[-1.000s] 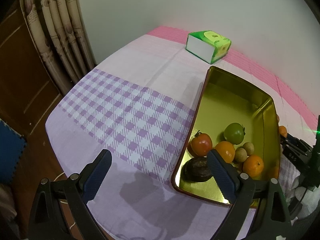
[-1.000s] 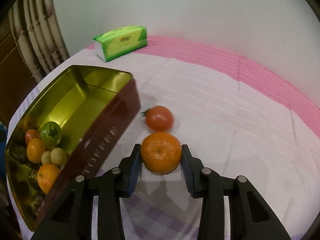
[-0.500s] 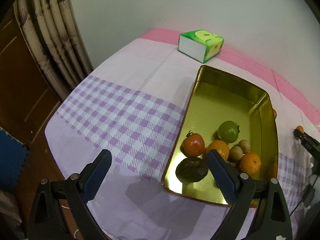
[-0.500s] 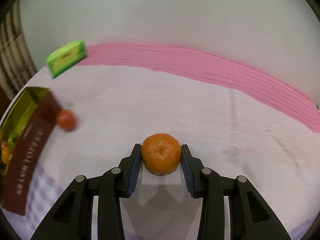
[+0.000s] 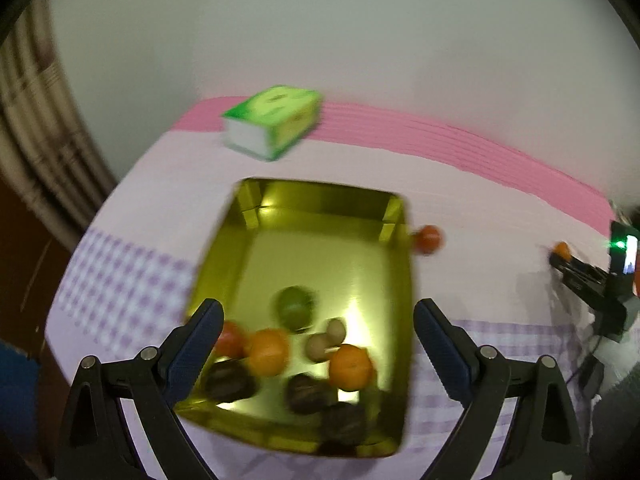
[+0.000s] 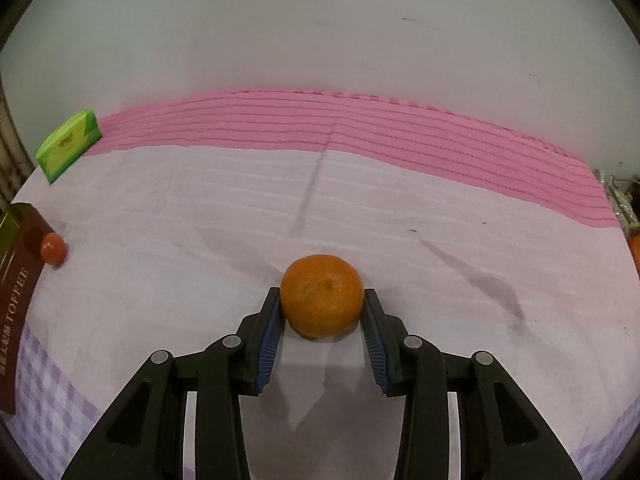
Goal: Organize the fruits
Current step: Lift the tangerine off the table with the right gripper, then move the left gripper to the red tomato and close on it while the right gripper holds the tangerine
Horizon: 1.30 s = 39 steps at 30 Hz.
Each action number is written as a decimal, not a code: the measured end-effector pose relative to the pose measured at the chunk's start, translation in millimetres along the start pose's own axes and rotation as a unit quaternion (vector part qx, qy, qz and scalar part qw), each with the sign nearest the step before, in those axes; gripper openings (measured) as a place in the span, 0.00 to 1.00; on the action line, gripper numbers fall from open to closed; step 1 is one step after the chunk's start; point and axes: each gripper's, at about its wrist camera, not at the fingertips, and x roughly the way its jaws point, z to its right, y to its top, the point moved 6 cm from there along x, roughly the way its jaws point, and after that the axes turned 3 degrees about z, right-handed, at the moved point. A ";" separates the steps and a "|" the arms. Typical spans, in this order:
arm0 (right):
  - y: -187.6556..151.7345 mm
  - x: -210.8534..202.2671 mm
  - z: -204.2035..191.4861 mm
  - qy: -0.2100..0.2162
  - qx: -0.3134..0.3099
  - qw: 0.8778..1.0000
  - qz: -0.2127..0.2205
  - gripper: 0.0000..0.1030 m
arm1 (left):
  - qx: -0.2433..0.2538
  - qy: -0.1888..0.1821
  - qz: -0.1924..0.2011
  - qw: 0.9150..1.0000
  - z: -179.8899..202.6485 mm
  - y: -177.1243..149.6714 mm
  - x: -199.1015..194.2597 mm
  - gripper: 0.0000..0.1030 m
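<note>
My right gripper [image 6: 322, 312] is shut on an orange mandarin [image 6: 322, 295], held just above the pale cloth; it shows small at the right of the left wrist view [image 5: 562, 251]. My left gripper [image 5: 318, 326] is open and empty, hovering over the near end of the gold tin [image 5: 320, 200]. The tin holds several fruits: a green one [image 5: 295, 306], mandarins [image 5: 267, 351], small kiwis [image 5: 326, 339] and dark fruits [image 5: 230, 380]. A red tomato [image 5: 428, 239] lies on the cloth by the tin's far right corner, also in the right wrist view [image 6: 53, 248].
A green tissue box [image 5: 272, 127] sits at the back left near the pink stripe, seen also in the right wrist view [image 6: 68, 144]. The tin's brown side [image 6: 16, 304] is at the left edge. Curtains [image 5: 36, 128] hang left. The wall is close behind.
The right gripper carried the mandarin to the right, away from the tin and tomato. The left gripper swung right and now faces the tin head-on; its view is motion-blurred.
</note>
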 end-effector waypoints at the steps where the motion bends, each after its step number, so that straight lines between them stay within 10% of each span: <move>1: -0.6 -1.0 4.3 0.000 0.004 1.000 0.001 0.39 | 0.007 -0.009 -0.002 1.000 11.6 2.9 3.1 0.92; 14: -1.1 -5.4 8.7 0.002 -0.001 1.000 0.014 0.39 | 0.035 -0.067 -0.040 0.996 92.7 21.4 47.9 0.90; 25: -5.4 -9.8 14.9 0.013 0.008 1.000 0.015 0.40 | 0.014 -0.070 -0.100 0.992 114.0 26.2 92.8 0.48; 39: -7.3 -10.0 14.1 0.023 0.013 1.000 0.016 0.42 | -0.019 -0.045 -0.152 0.987 107.3 41.0 139.7 0.36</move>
